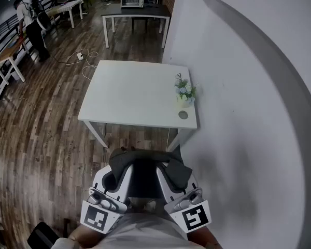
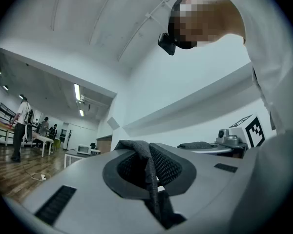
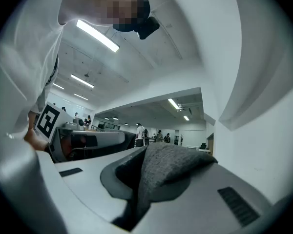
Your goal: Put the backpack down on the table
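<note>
Left gripper [image 1: 117, 166] clenched on dark mesh strap [image 2: 152, 178], right gripper [image 1: 167, 166] clenched on grey fabric strap [image 3: 162, 168], backpack [image 1: 144, 181] held between both, short of white table [image 1: 127, 95], off its surface.

Head view steeply down, gripper views level, close — sharing hall [image 1: 41, 113].
</note>
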